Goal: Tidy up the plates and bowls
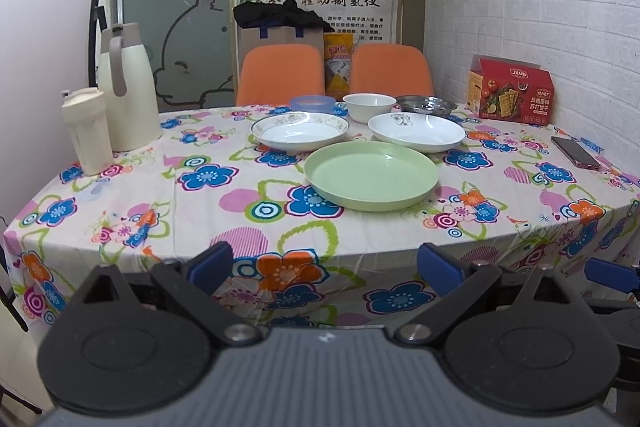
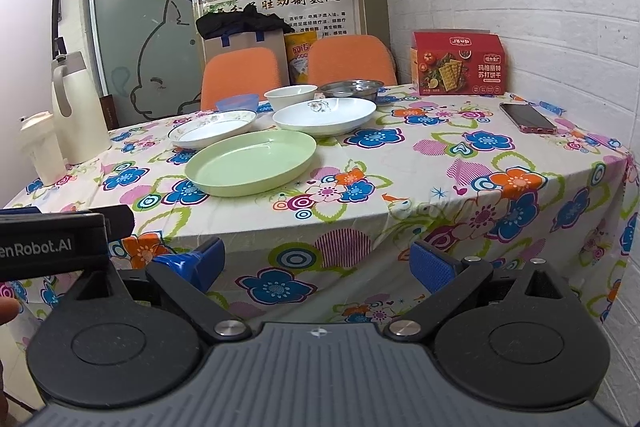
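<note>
A green plate (image 1: pixel 371 174) (image 2: pixel 251 162) lies nearest on the flowered tablecloth. Behind it sit a gold-rimmed white plate (image 1: pixel 300 130) (image 2: pixel 214 129) at left and a deeper white plate (image 1: pixel 416 131) (image 2: pixel 325 115) at right. Further back stand a blue plastic bowl (image 1: pixel 313 103) (image 2: pixel 237 102), a white bowl (image 1: pixel 369 107) (image 2: pixel 290 96) and a steel bowl (image 1: pixel 426 104) (image 2: pixel 351 88). My left gripper (image 1: pixel 324 267) and right gripper (image 2: pixel 317 263) both hang open in front of the table's near edge, holding nothing.
A cream thermos (image 1: pixel 128 87) (image 2: pixel 76 107) and a cream tumbler (image 1: pixel 86 131) (image 2: pixel 40 149) stand at the left. A red cracker box (image 1: pixel 510 91) (image 2: pixel 458 63) and a phone (image 1: pixel 575 151) (image 2: pixel 527 117) are at the right by the brick wall. Two orange chairs (image 1: pixel 280 73) stand behind.
</note>
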{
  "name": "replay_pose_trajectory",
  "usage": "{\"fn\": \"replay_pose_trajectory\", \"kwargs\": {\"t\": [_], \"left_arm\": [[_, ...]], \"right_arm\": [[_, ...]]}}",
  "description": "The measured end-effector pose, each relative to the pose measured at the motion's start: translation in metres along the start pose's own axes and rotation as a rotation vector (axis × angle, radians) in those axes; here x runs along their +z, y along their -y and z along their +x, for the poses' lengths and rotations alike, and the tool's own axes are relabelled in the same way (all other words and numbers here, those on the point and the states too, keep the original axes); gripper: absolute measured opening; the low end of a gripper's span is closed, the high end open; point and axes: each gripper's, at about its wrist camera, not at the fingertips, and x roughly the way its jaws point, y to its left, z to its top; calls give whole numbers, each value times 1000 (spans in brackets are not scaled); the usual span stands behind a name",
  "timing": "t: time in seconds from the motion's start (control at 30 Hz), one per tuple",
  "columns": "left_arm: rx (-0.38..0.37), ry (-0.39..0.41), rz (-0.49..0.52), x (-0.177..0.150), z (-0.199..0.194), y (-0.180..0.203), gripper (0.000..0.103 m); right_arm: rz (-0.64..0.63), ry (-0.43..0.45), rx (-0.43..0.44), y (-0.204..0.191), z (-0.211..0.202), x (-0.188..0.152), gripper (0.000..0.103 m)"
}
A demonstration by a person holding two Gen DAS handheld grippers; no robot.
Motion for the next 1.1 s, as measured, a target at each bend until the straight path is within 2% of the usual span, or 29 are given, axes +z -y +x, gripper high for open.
{"fn": "replay_pose_trajectory", "kwargs": {"t": [0.33, 0.5, 0.9, 1.1], "left_arm": [[6, -19, 8, 0, 12, 1, 98], [-5, -83, -4, 3, 35, -1, 98], [-3, -144, -11, 12, 63, -4, 98], [-11, -178, -12, 18, 78, -5, 98]], "right_arm": [[-2, -12, -7, 3, 4, -1, 87], [17, -24, -42, 15, 10, -1, 87], [95, -107, -71, 35, 33, -5, 87], [115, -94, -72, 40, 35, 0, 87]]}}
